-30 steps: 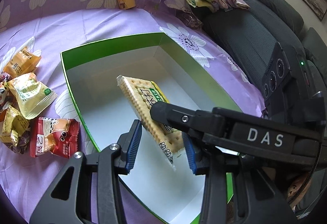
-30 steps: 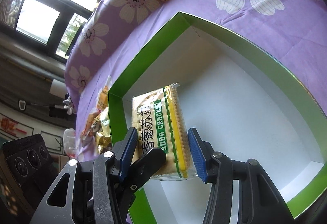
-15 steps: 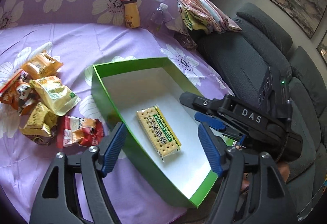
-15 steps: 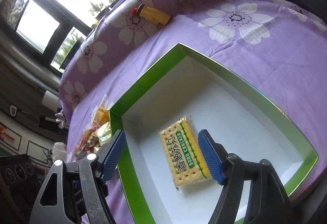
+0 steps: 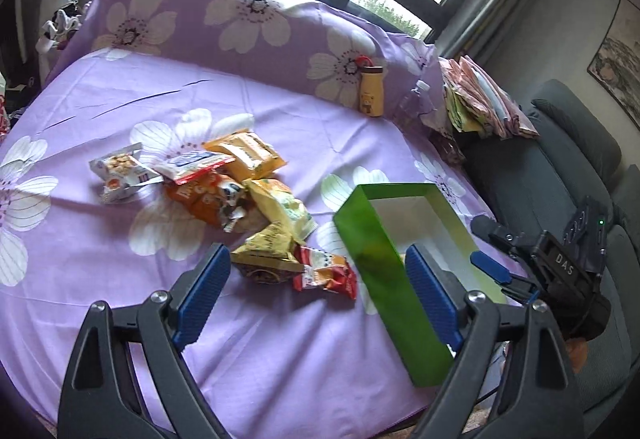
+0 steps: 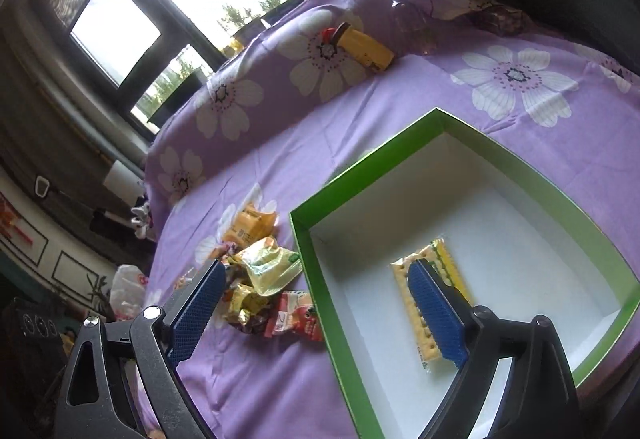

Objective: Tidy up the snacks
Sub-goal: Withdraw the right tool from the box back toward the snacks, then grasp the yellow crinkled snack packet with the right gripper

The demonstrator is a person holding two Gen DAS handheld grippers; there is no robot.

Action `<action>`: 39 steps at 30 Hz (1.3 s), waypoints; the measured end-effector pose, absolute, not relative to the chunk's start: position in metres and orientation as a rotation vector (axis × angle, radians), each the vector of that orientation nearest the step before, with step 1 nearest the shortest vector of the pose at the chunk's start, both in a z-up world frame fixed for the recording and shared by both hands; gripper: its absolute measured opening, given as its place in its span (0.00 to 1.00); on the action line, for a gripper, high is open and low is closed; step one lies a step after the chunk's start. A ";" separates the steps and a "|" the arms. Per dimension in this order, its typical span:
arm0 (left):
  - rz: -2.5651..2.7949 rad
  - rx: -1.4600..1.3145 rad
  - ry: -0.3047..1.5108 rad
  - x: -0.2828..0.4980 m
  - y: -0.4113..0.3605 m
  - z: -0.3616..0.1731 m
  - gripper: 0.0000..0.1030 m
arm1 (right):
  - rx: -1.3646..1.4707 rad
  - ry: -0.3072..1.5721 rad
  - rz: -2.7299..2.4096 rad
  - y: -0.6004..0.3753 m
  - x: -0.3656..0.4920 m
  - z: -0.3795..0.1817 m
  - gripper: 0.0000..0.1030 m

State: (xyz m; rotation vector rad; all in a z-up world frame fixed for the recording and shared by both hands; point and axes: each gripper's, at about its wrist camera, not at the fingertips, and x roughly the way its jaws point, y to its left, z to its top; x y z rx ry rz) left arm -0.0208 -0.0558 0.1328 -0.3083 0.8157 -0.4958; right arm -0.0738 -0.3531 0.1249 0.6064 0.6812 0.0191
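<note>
Crackers lie flat on the white floor of your green box, long axis running near to far. Both your left tongs and right tongs have just been opening, nothing between them, freeing you for the snack pile left of the box.

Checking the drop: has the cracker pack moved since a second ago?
Yes. The cracker pack went from between both grippers down onto the green box's white floor, lying flat.
</note>
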 end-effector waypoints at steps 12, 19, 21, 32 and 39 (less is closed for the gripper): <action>-0.318 -0.343 0.817 -0.012 0.011 0.092 0.87 | 0.544 0.743 0.142 -0.292 -0.045 0.112 0.90; -0.293 -0.375 0.873 -0.004 0.025 0.070 0.87 | 0.436 0.813 0.150 -0.255 -0.029 0.098 0.90; -0.300 -0.387 0.892 -0.001 0.026 0.066 0.87 | 0.406 0.833 0.158 -0.245 -0.023 0.093 0.90; -0.267 -0.396 0.929 0.004 0.035 0.056 0.87 | 0.307 0.937 0.158 -0.201 0.018 0.054 0.73; -0.245 -0.420 0.960 0.008 0.041 0.050 0.87 | 0.289 0.947 0.172 -0.196 0.025 0.036 0.57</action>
